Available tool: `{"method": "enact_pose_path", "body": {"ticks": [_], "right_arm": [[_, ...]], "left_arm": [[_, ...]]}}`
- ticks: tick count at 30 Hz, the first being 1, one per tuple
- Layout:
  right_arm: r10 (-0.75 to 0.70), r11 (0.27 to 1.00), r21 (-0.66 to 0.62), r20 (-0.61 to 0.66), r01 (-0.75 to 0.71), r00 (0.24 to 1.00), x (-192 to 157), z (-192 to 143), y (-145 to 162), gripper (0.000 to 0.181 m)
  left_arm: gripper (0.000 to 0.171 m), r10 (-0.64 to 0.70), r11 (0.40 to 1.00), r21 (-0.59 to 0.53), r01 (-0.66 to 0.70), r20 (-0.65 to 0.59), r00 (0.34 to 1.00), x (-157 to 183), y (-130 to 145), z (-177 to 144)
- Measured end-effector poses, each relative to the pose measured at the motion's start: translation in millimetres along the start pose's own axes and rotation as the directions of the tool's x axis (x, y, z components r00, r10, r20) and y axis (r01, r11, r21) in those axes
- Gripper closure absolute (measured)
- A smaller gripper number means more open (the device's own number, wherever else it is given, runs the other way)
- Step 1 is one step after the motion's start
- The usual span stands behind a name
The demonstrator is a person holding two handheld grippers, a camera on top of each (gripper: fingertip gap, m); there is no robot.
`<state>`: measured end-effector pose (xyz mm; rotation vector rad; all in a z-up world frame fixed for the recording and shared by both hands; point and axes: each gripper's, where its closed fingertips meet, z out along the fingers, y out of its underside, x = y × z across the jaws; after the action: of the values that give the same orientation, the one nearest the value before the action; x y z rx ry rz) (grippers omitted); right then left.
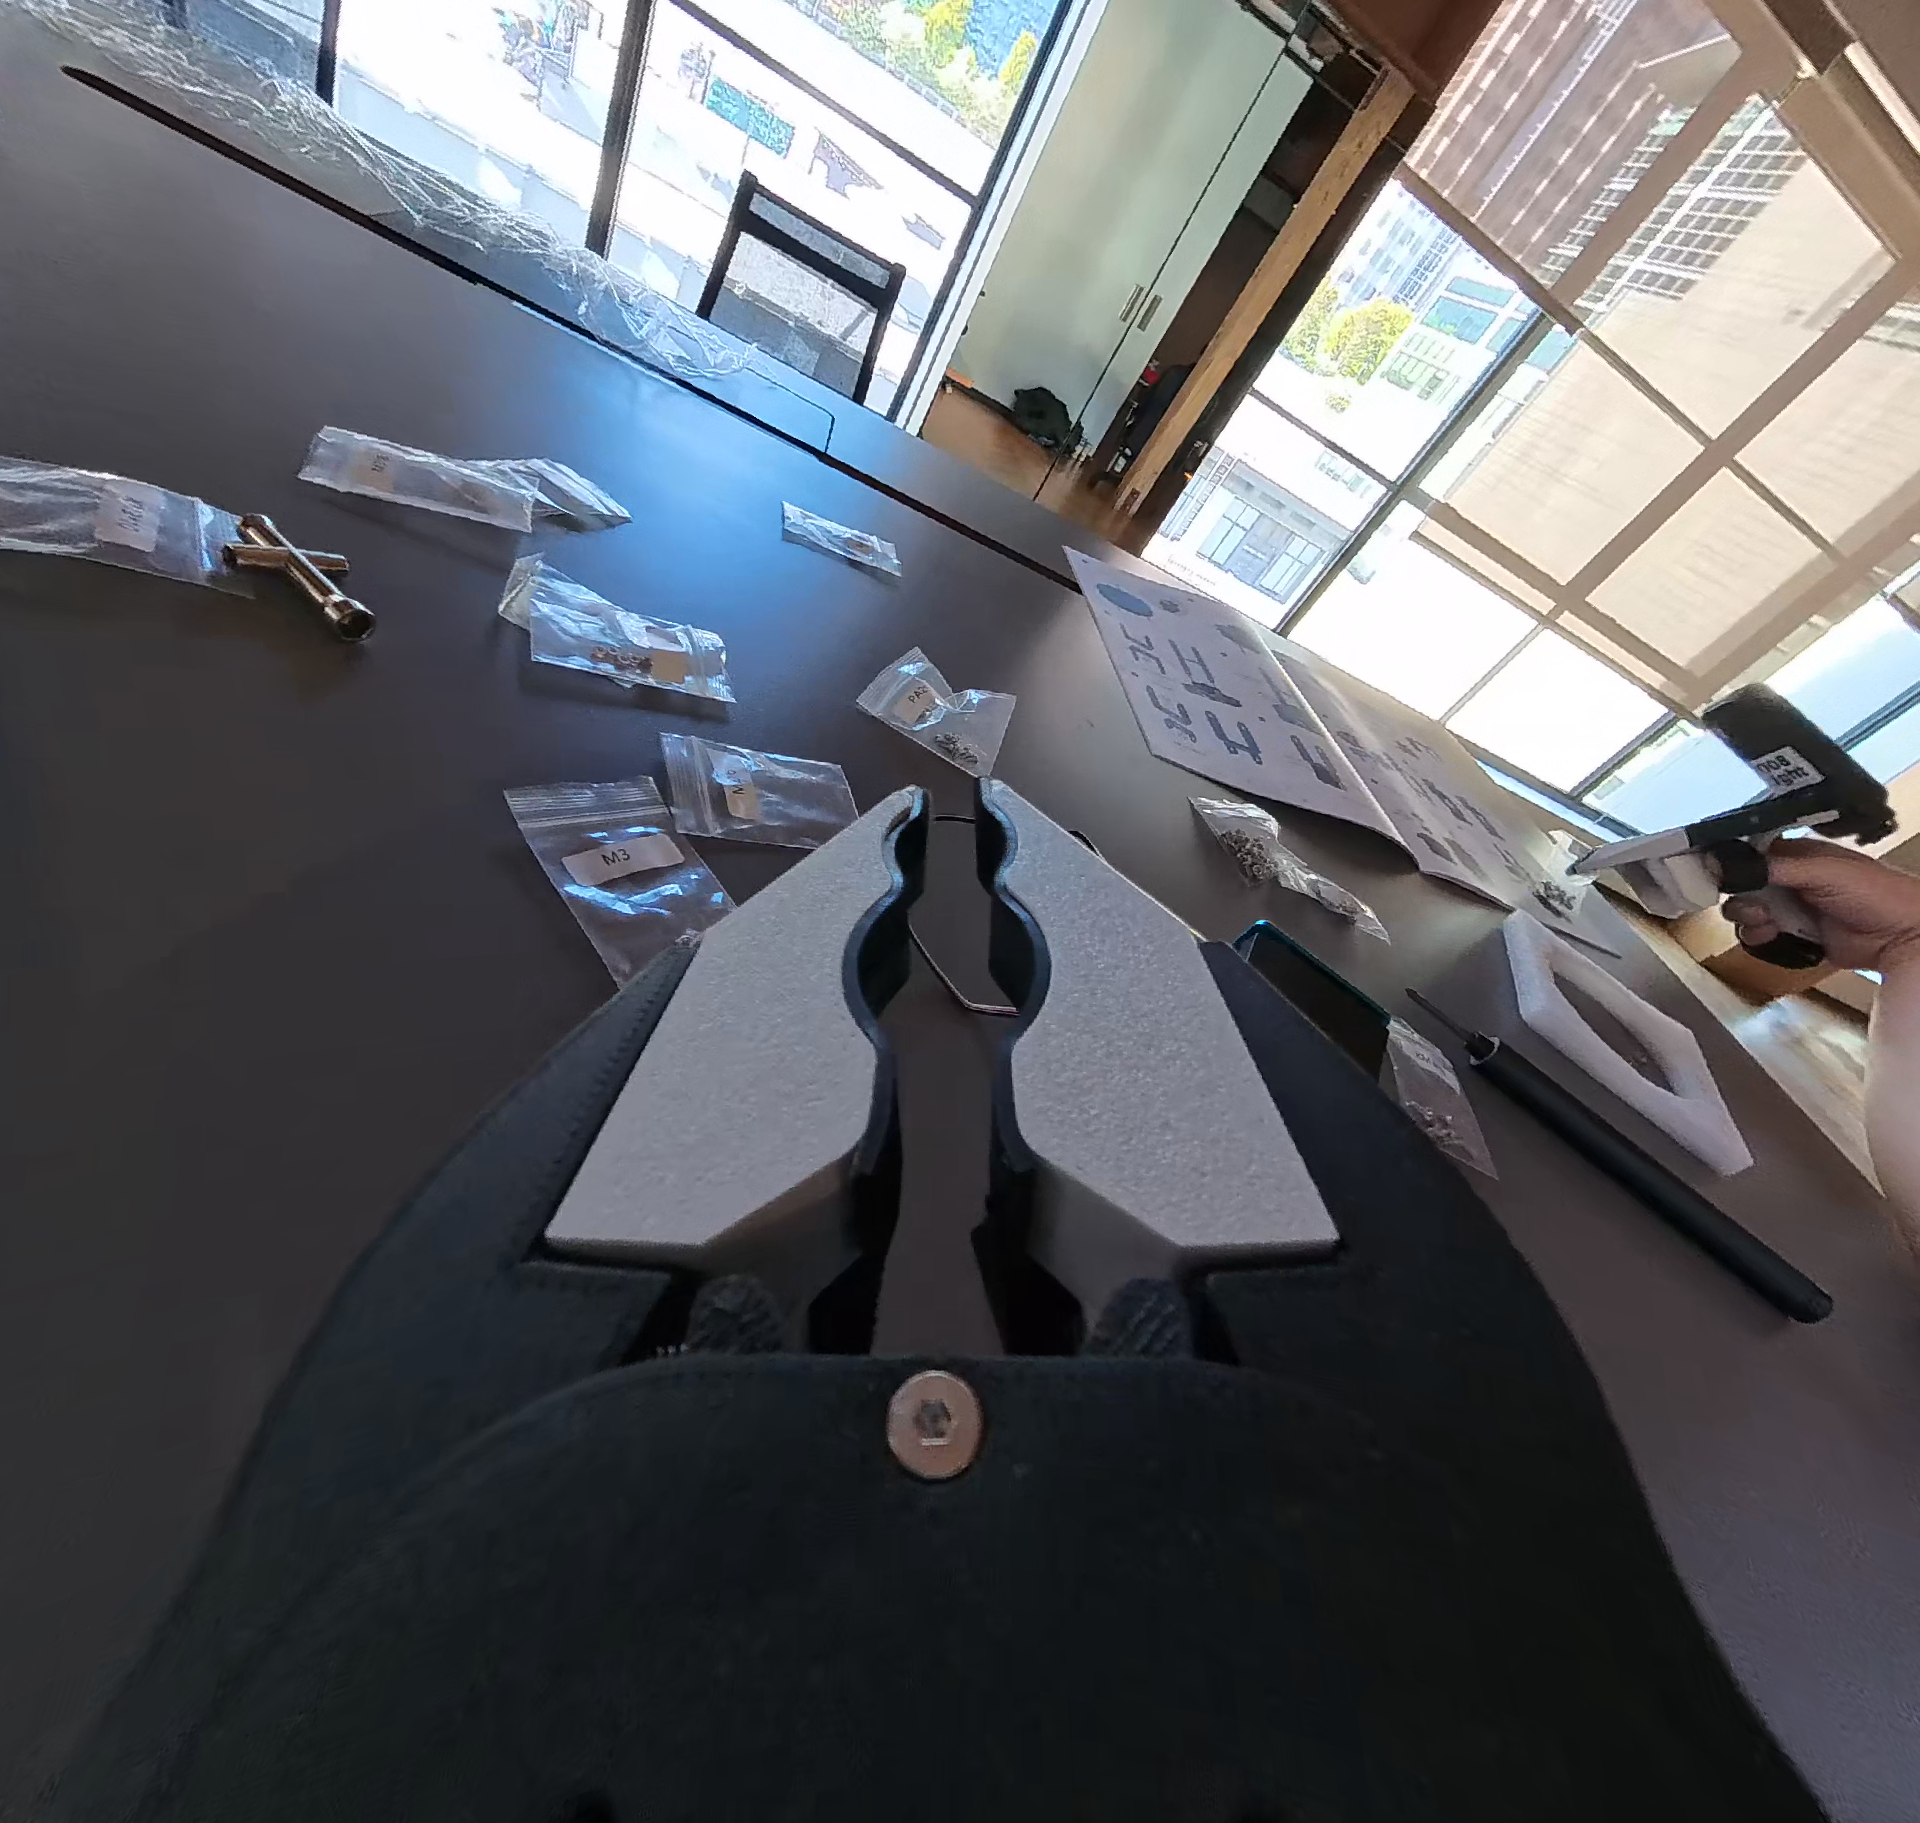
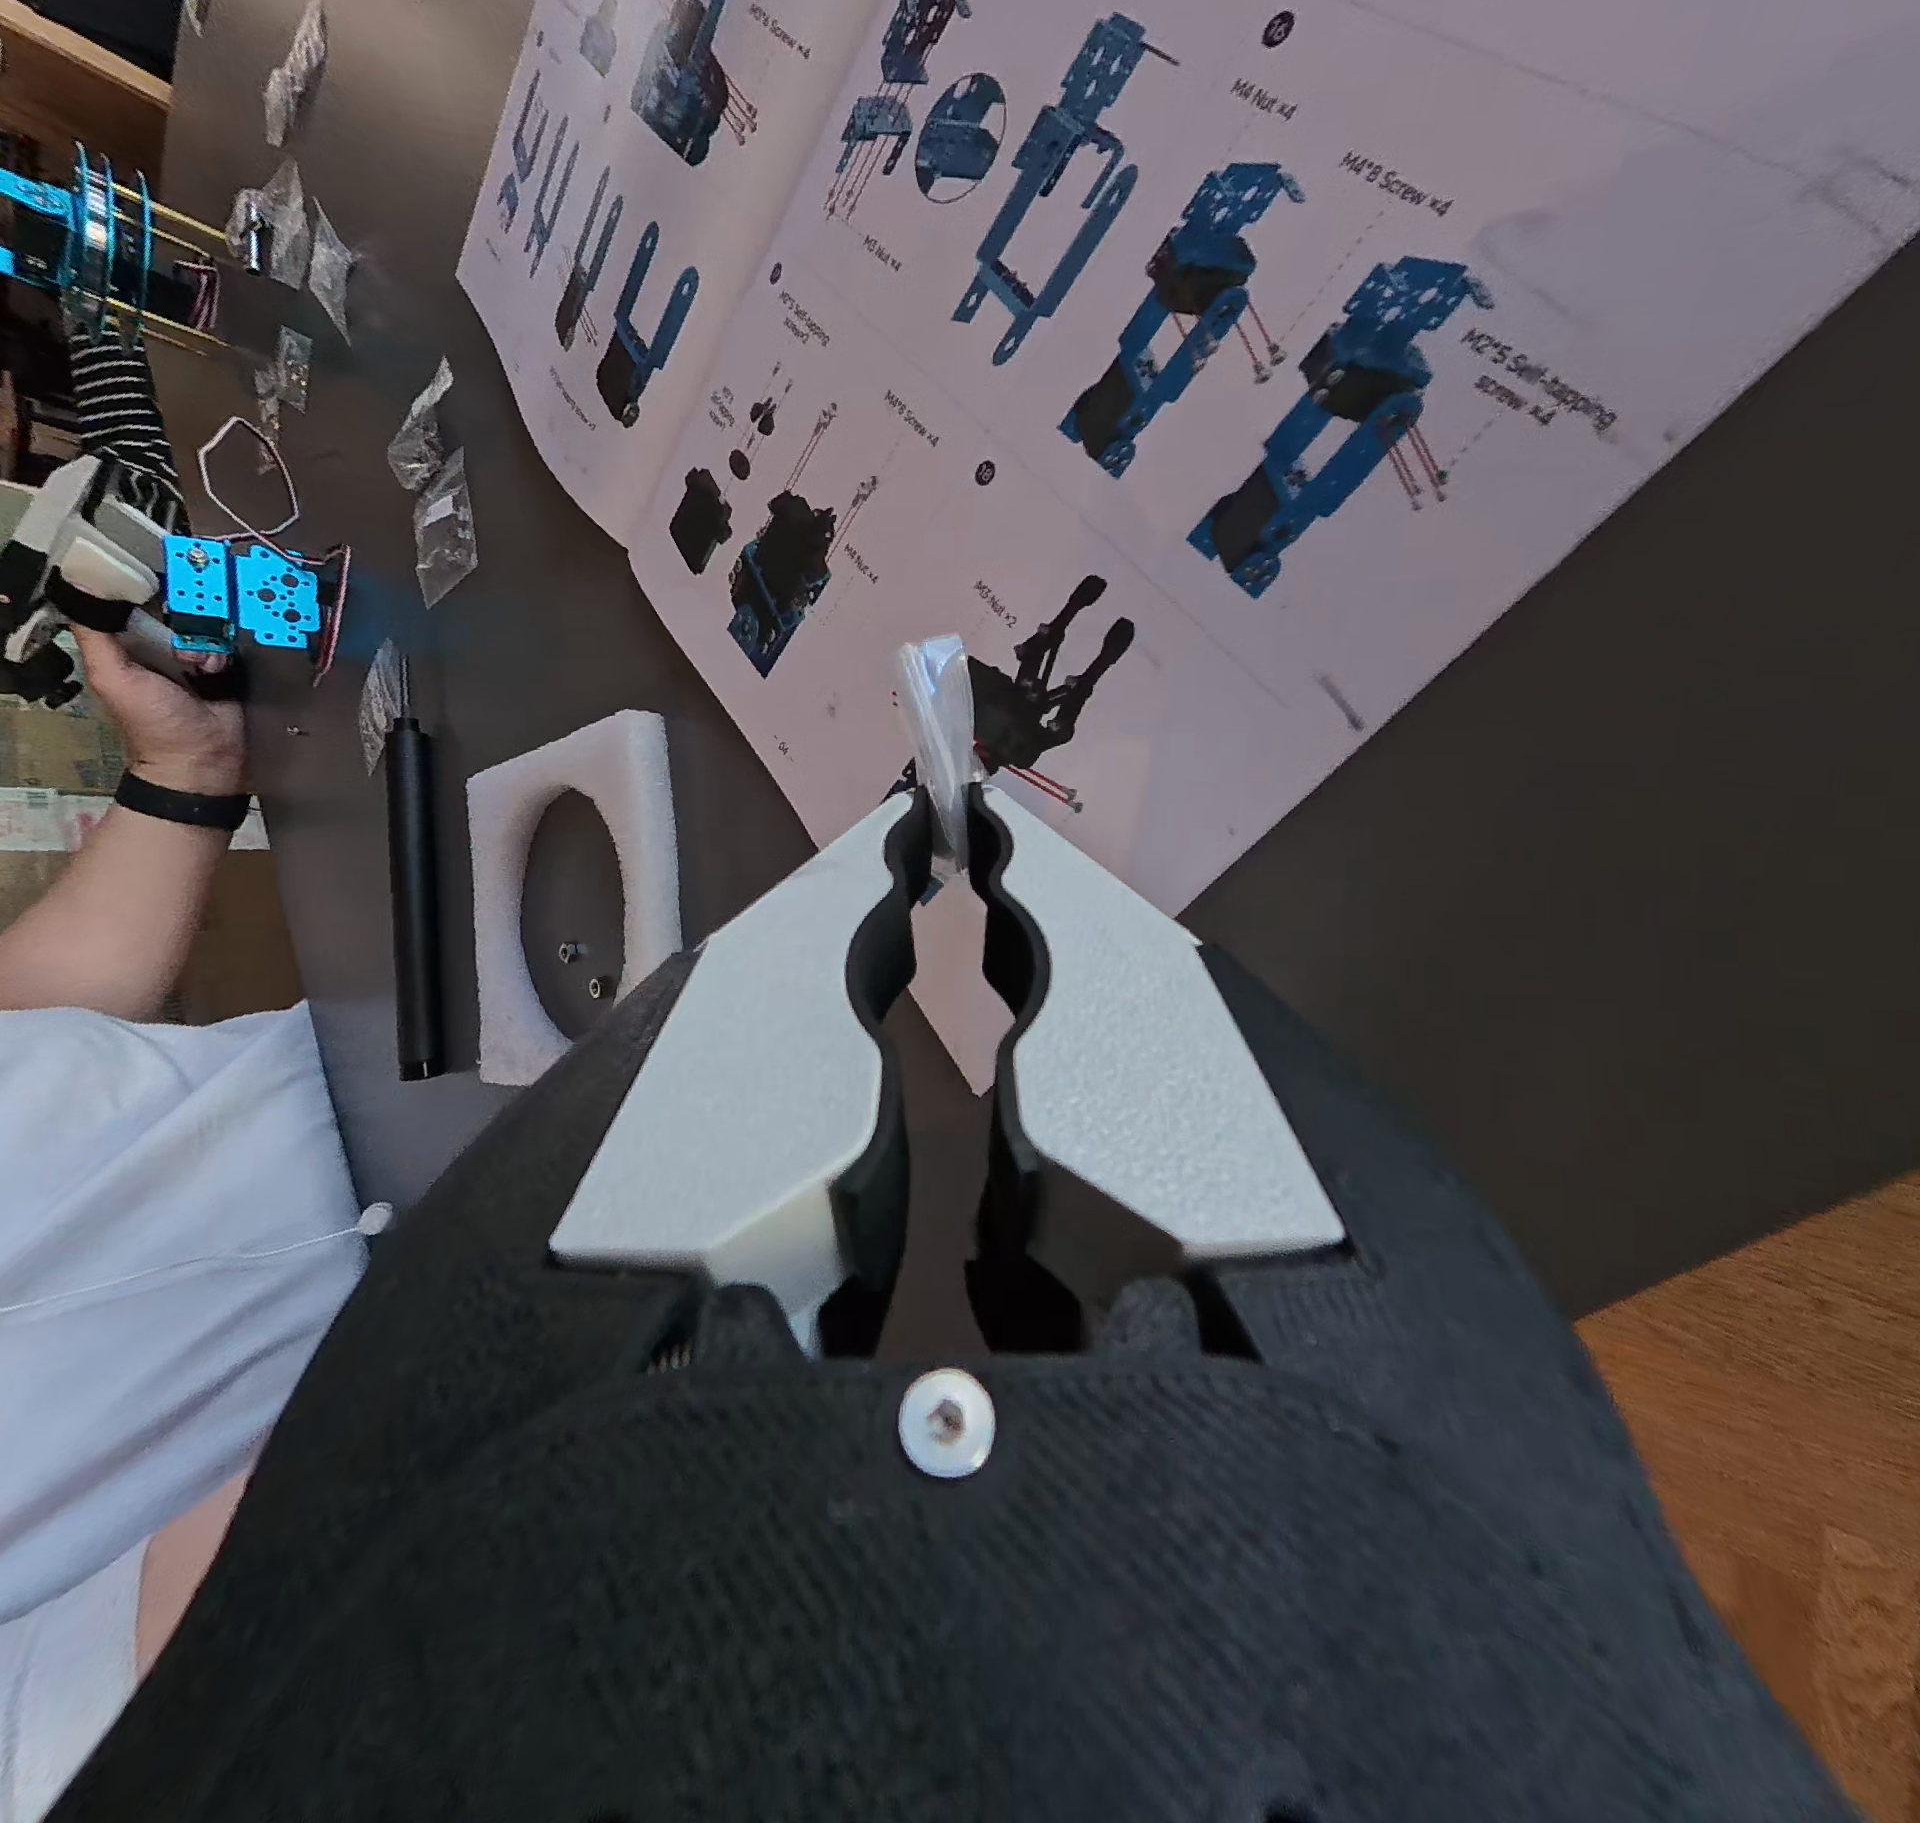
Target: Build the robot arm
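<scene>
My right gripper (image 2: 943, 799) is shut on a small clear plastic bag (image 2: 935, 713), held upright above the lower edge of the printed instruction sheet (image 2: 1143, 215). It also shows at the far right of the left wrist view (image 1: 1574, 869), over the sheet (image 1: 1226, 703). My left gripper (image 1: 951, 809) has its jaws nearly together. In the right wrist view a blue perforated bracket assembly (image 2: 244, 594) with red wires sits at its fingertips (image 2: 156, 589). In its own view only a blue edge (image 1: 1262, 934) shows under the right finger, and a thin wire (image 1: 940, 952) in the gap.
Several small clear bags of hardware (image 1: 623, 864) lie on the dark table (image 1: 260, 890), with a metal cross wrench (image 1: 301, 568). A black screwdriver (image 2: 416, 890) and a white foam frame (image 2: 571, 880) holding two nuts lie near me. A wire loop (image 2: 249, 485) and a blue round assembly (image 2: 94, 215) lie left. Across from one pair of fingers to the other is roughly 60 cm.
</scene>
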<state>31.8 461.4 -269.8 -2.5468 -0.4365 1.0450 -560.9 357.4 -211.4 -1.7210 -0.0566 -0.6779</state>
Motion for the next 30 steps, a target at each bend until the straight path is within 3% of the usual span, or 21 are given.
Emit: {"method": "enact_pose_path", "body": {"ticks": [22,26,30], "right_arm": [[0.008,1.000,0.006,-0.024,-0.008,1.000,11.4,3.6,-1.8,0.176],[-0.024,1.000,0.015,-0.014,0.024,1.000,-0.4,0.1,-7.4,0.177],[-0.113,0.993,0.042,0.024,0.112,0.993,-36.8,-7.2,-21.7,0.178]], "left_arm": [[0.165,0.011,1.000,0.003,-0.011,-0.007,1.000,2.3,-0.3,-0.6],[0.165,0.018,1.000,0.002,-0.018,-0.015,1.000,3.8,-0.3,-0.4],[0.165,0.001,1.000,0.013,-0.001,-0.035,0.999,4.4,-2.2,-1.5]]}}
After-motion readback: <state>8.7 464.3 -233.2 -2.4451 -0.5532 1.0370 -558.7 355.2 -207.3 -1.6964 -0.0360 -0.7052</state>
